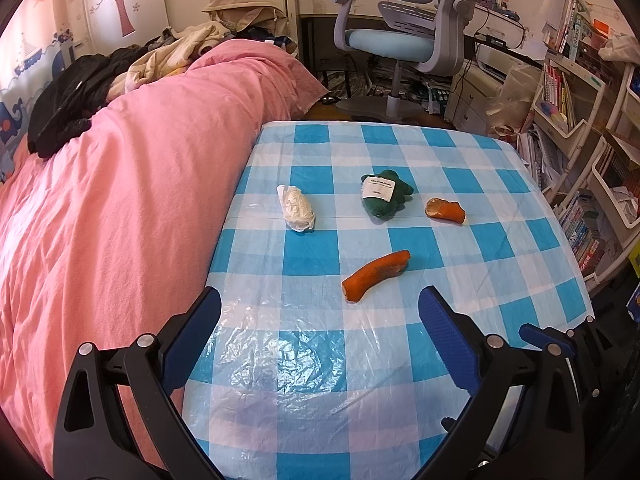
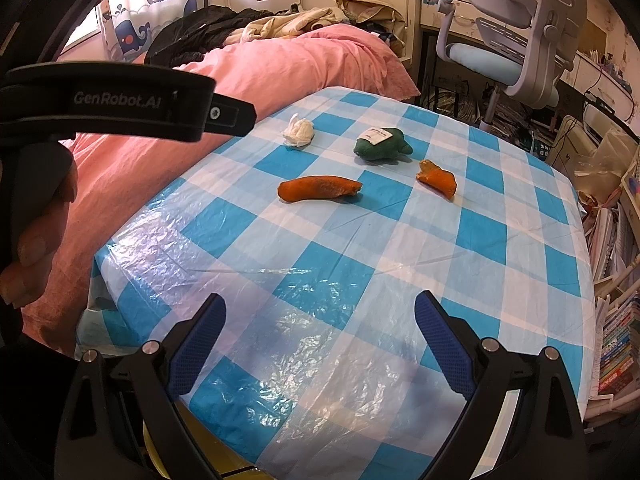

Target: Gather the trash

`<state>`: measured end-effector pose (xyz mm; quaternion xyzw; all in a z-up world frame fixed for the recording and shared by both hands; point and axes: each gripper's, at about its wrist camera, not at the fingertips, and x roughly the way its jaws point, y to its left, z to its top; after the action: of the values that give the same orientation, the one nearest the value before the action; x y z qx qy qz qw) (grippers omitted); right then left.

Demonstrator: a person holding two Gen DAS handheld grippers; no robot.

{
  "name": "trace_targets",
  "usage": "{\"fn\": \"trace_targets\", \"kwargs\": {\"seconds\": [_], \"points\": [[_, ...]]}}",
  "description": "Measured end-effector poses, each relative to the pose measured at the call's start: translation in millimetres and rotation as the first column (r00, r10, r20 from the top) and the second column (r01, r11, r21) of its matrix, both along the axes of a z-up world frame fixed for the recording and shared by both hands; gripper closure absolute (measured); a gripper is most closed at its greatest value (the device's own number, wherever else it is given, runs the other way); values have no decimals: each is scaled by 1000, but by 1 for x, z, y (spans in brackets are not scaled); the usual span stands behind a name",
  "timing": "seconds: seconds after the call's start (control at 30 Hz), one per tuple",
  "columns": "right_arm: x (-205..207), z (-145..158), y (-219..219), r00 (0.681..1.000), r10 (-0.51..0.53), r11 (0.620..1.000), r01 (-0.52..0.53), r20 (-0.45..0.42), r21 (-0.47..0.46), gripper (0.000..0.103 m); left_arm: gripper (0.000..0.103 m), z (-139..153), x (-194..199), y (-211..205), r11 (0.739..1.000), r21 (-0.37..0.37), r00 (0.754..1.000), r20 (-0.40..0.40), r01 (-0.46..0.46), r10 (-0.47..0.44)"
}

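— Both claws are spread wide. Left gripper (image 1: 320, 312) hangs over the near edge of the table (image 1: 500, 280), blue pads far apart, nothing between them and nothing touched. Right gripper (image 2: 320, 320) is the same: jaws gaping, empty, above the checked plastic cloth (image 2: 400, 280).

— And the trash?

— Four pieces, all on the far half of the cloth, each lying apart from the others. Nearest is a long orange peel (image 1: 375, 276), curved, pale at its ends. Beyond it to the right lies a shorter orange peel (image 1: 445, 210), curled up. Next to that sits a crumpled dark green wrapper (image 1: 386, 194) with a white label on top. Left of it, near the bed-side edge, is a wadded white tissue (image 1: 296, 208).

— Anything else?

— A hand (image 2: 36, 240) grips the left gripper's handle in the right wrist view. A pink duvet (image 1: 120, 200) lies beside the table.
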<state>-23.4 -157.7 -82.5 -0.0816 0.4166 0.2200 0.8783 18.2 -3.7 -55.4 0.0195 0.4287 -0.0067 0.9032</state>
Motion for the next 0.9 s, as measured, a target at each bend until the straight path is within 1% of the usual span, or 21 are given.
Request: {"fn": "trace_targets", "kwargs": {"seconds": [0.67, 0.73, 0.8, 0.9], "points": [[-2, -2, 4, 1000, 5, 1000, -5, -3, -10, 12, 8, 1, -1, 2, 1000, -6, 1000, -1, 1, -1], [-2, -3, 4, 1000, 5, 1000, -5, -3, -12, 12, 8, 4, 0, 9, 1000, -7, 1000, 3, -2, 2], [-2, -2, 5, 1000, 5, 1000, -5, -1, -8, 12, 8, 8, 4, 24, 1000, -29, 1000, 10, -8, 8], [-2, -1, 4, 1000, 4, 1000, -4, 3, 7, 12, 8, 7, 14, 57, 995, -75, 998, 0, -58, 58]]}}
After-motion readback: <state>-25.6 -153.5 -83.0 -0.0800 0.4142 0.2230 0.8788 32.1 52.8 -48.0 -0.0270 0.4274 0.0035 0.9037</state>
